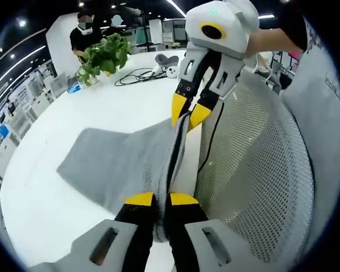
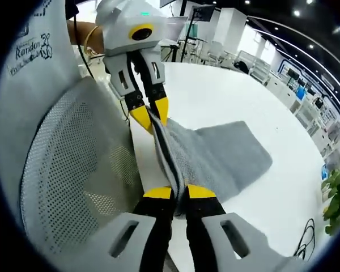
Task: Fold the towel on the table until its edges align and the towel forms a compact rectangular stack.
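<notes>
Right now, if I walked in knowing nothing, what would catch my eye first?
Two yellow-tipped grippers, the left gripper and the right gripper, each pinch the same edge of a grey towel held taut between them. The towel drapes onto a round white table, with a mesh chair close beside it.

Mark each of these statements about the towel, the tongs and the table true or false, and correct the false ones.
1. Both tongs pinch the grey towel along the same edge. True: the left tongs and right tongs are each shut on it.
2. The towel lies flat and untouched. False: one edge is lifted, the rest trails on the white table.
3. A potted plant stands on the table. True.
4. The towel is already a compact stack. False: it is spread out.
5. A mesh chair back is beside the tongs. True.
</notes>
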`<state>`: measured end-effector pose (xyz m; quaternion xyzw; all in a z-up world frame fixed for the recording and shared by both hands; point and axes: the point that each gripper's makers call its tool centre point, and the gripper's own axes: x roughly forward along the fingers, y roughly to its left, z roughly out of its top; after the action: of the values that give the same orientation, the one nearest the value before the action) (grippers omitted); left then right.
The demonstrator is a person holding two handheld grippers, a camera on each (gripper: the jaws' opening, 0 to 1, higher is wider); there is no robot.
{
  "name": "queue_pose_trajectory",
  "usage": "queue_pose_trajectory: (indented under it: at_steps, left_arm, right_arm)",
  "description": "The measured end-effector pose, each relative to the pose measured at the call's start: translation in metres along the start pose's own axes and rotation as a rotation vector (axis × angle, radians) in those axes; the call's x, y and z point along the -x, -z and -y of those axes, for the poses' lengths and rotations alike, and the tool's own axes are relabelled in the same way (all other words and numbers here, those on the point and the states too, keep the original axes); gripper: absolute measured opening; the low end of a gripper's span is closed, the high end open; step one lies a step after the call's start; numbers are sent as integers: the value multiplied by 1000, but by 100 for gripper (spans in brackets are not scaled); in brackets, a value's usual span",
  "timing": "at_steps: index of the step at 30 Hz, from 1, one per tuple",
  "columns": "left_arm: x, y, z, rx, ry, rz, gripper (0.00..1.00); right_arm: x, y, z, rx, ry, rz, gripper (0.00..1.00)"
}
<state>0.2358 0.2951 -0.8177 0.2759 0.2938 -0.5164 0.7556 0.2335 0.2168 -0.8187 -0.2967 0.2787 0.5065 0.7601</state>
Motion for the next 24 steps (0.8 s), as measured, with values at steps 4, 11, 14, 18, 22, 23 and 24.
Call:
queue_pose_trajectory:
  at_steps: [4,11,14,18,22,23,24]
  left_arm:
    - [11,-11,-4,14,-19,28,7]
    - [23,-27,-14,18,-42,69,7]
    - [24,-33,-18,25,-42,81,7]
    - [27,-41,-31,15,-59,97,7]
    - [27,-47,-46,13,-68,110,7]
    - [26,-49,-53,13,-73,116,7]
    - [25,-50,-56,13,-74,118,7]
  right_arm:
    - [9,-9,2,-12,2,17,5]
    - [23,-22,12,-43,22,53,5]
    - [26,-26,19,-56,26,65,5]
    - [32,-35,32,-70,39,88,5]
    - [31,-42,48,-83,48,108,5]
    - [31,-43,52,-86,50,112,5]
    - [30,-45,58,-87,54,119,5]
